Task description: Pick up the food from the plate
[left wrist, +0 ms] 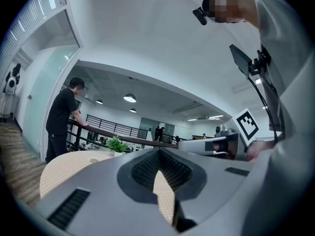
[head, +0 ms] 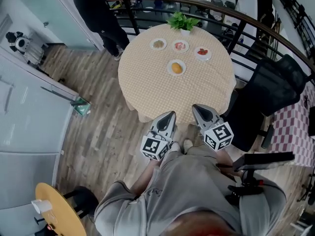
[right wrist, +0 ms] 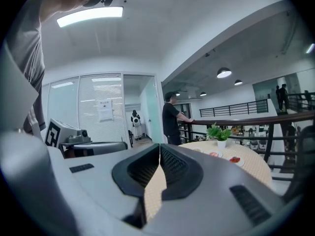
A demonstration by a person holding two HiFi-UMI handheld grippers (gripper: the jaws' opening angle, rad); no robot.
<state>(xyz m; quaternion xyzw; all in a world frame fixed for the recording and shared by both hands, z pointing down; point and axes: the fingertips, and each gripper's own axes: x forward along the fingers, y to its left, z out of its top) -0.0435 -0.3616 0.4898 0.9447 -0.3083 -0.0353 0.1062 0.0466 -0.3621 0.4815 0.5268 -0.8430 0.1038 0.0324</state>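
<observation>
A round table (head: 147, 87) with a checked cloth carries several small white plates. The nearest plate (head: 176, 68) holds an orange-yellow piece of food. Three more plates (head: 180, 45) with food sit in a row behind it. Both grippers hang short of the table's near edge, close to the person's body. My left gripper (head: 171, 115) has its jaws together with nothing between them, and its tips (left wrist: 159, 151) point toward the table. My right gripper (head: 196, 107) is shut and empty as well (right wrist: 160, 146). Two plates (right wrist: 235, 160) show far off in the right gripper view.
A potted green plant (head: 183, 22) stands at the table's far edge by a curved railing (head: 256, 26). A person in black (head: 98, 9) leans on the railing at the far left. A black chair (head: 275, 82) stands right of the table. A small yellow side table (head: 56, 210) is at the bottom left.
</observation>
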